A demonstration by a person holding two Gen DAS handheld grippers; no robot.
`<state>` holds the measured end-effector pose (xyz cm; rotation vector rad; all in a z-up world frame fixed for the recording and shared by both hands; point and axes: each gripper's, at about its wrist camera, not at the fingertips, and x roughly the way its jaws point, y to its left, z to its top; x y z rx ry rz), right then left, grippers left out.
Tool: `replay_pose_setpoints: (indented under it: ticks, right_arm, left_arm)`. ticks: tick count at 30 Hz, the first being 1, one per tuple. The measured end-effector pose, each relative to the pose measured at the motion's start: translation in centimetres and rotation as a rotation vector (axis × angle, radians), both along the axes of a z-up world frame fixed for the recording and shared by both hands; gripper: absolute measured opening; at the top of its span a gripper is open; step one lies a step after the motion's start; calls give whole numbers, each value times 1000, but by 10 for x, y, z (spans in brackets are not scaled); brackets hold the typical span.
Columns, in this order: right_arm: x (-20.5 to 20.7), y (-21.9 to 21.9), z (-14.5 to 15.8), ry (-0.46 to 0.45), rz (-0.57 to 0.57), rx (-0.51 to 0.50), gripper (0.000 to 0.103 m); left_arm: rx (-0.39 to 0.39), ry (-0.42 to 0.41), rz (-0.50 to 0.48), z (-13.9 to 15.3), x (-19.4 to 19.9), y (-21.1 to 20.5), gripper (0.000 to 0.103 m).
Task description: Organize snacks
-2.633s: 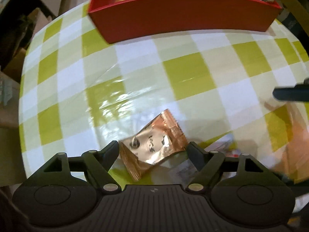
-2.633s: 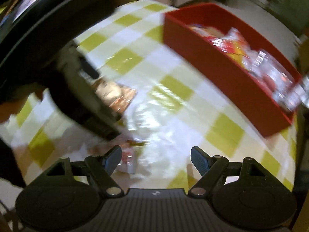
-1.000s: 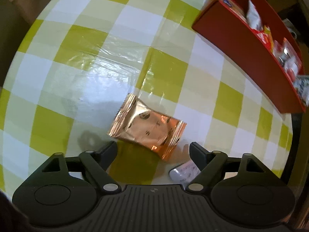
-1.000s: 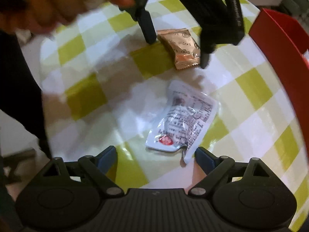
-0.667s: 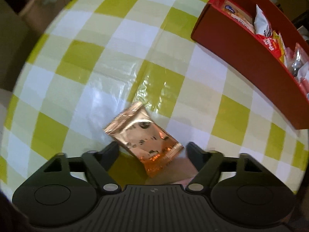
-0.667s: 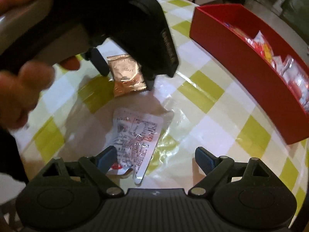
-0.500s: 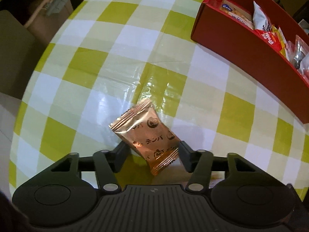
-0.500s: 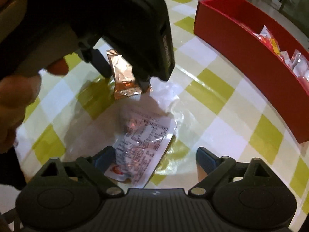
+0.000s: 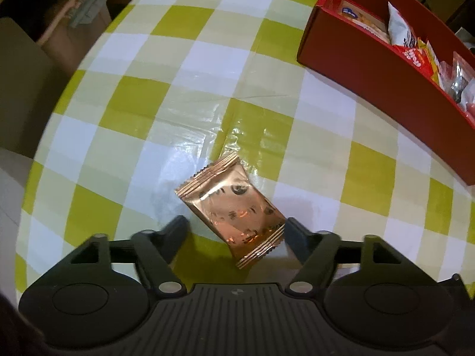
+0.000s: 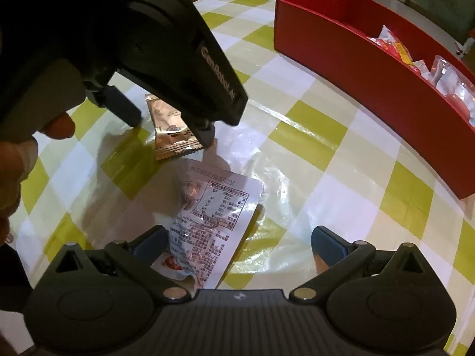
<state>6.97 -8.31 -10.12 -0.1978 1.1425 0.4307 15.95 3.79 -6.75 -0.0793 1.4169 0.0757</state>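
Note:
A copper foil snack packet (image 9: 231,207) lies flat on the yellow checked tablecloth (image 9: 142,112). My left gripper (image 9: 234,225) points down over it, a finger on each side. Its jaws are opening and the pads do not press the packet. The right wrist view shows that gripper (image 10: 169,127) from the side, straddling the same packet (image 10: 172,142). A white printed snack packet (image 10: 210,207) lies just in front of it, between the wide-open fingers of my right gripper (image 10: 237,237); the left finger is close beside the packet, the right one well clear.
A long red box (image 9: 371,71) with several snack packets in it stands at the far right of the table, also seen as the red box (image 10: 356,68) in the right wrist view. A person's hand (image 10: 53,124) holds the left gripper. The table edge curves away on the left.
The left jaws closed in on the copper packet half a second ago and now stand wider again; the packet turned a little. The right gripper has come closer over the white packet.

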Motion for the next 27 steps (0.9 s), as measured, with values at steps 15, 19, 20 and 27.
replay_pose_setpoints:
  ticks: [15, 19, 20, 27]
  right_arm:
    - [-3, -21, 25, 31, -58, 50, 58]
    - [-4, -39, 30, 29, -78, 48, 56]
    - [-3, -43, 32, 28, -89, 56, 55]
    - [3, -54, 33, 29, -135, 88, 49]
  left_arm:
    - [16, -23, 31, 2, 6, -2, 65]
    - [4, -27, 40, 7, 3, 6, 49]
    - [-13, -22, 47, 8, 2, 9, 48]
    - [-37, -19, -20, 17, -6, -2, 28]
